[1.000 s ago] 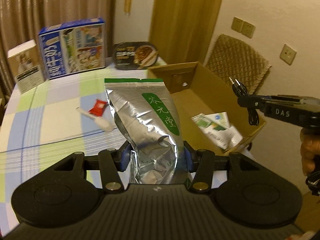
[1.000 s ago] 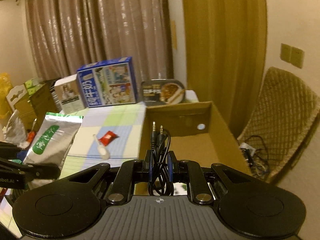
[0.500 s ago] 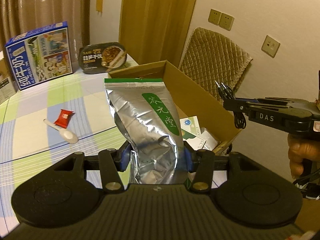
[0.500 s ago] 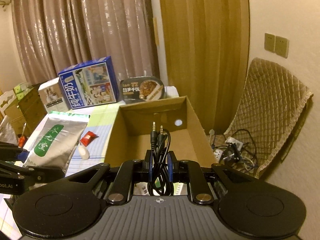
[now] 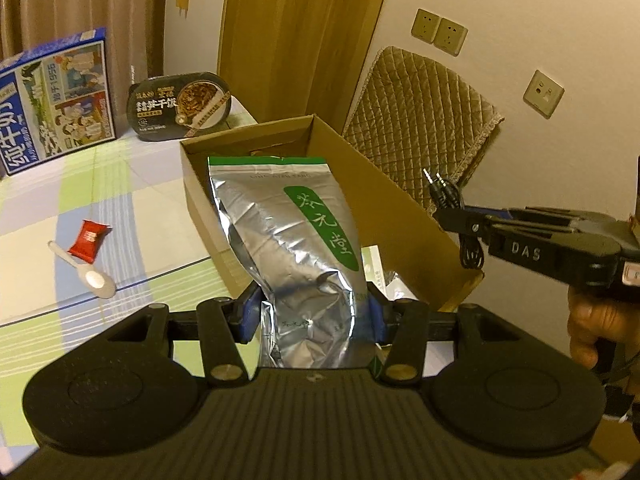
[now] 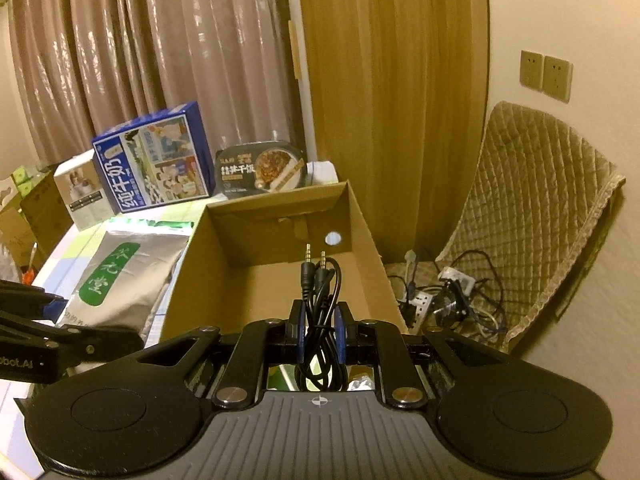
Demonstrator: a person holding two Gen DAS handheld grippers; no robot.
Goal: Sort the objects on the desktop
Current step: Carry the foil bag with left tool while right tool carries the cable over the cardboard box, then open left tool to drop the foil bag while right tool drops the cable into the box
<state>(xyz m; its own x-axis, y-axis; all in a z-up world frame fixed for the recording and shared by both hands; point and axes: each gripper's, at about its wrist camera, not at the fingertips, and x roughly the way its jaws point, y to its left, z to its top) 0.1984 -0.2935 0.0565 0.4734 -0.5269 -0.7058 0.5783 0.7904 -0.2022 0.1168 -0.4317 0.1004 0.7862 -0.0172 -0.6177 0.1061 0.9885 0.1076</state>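
Observation:
My left gripper [image 5: 312,316] is shut on a silver foil pouch [image 5: 292,248] with a green label, held upright over the near left corner of an open cardboard box [image 5: 404,204]. The pouch [image 6: 120,280] also shows at the left of the right wrist view, beside the box [image 6: 276,276]. My right gripper [image 6: 320,332] is shut on a coiled black audio cable [image 6: 320,296], its two plugs pointing up over the box. In the left wrist view that gripper [image 5: 452,214] and its cable [image 5: 448,196] hang over the box's right wall. Paper packets [image 5: 376,268] lie inside the box.
On the checked tablecloth [image 5: 120,184] lie a red sachet [image 5: 89,239] and a white spoon [image 5: 86,270]. A blue milk carton box [image 5: 52,100], a black meal tray [image 5: 180,106] and a small white box [image 6: 82,194] stand at the back. A quilted chair [image 6: 532,220] and tangled cables [image 6: 448,300] sit right of the box.
Both grippers have moved to the right toward the box. The pouch went from above the tablecloth to above the box's near left corner; the cable now hangs further over the box's inside.

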